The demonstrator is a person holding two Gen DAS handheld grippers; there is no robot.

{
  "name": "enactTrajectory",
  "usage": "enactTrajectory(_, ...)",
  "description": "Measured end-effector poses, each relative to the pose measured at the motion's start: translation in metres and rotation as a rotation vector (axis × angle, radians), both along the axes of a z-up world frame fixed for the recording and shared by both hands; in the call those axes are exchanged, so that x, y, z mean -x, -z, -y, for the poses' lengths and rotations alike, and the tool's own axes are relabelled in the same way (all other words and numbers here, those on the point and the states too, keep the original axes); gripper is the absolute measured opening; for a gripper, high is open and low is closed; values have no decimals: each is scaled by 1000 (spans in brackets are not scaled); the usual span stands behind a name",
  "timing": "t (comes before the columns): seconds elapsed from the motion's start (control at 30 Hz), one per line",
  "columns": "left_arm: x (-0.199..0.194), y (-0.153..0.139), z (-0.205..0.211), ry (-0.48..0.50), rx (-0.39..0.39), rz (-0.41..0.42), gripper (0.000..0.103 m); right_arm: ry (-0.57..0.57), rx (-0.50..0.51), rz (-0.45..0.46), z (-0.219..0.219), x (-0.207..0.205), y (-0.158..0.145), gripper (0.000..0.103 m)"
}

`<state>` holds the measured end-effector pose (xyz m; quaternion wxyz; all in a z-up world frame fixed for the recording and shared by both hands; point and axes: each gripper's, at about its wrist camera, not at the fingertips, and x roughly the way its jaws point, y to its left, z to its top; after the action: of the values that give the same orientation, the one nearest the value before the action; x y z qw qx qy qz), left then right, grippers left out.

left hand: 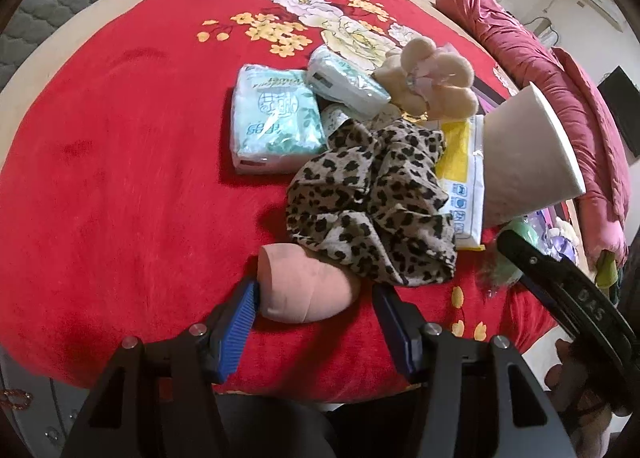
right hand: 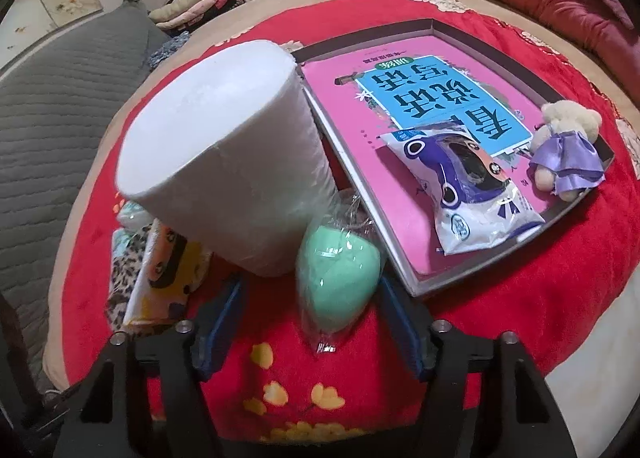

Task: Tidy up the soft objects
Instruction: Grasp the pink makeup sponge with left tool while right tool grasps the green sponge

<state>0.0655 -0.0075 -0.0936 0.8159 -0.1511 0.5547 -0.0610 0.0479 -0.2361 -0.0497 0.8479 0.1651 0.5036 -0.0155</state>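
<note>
Pink sponge [left hand: 308, 286]: on red blanket [left hand: 120, 178], between released left tongs [left hand: 314, 298], long axis 3-to-9 o'clock. Green sponge [right hand: 338, 270]: wrapped, between released right tongs [right hand: 310, 298], axis 12-to-6; tray [right hand: 440, 278] at 2 o'clock.

Left of the tissue packs [left hand: 276, 120], the red bedspread [left hand: 120, 162] lies bare and passable. The leopard cloth [left hand: 372, 210], yellow pack [left hand: 460, 174] and white roll [right hand: 228, 170] crowd the middle; the tray [right hand: 472, 38] keeps bare pink floor at its far end.
</note>
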Motion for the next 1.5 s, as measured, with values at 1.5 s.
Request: enactTrajectory(1.5, 36, -47, -7, -25, -31, 118, 47, -170, -91, 46, -10, 41, -36, 41)
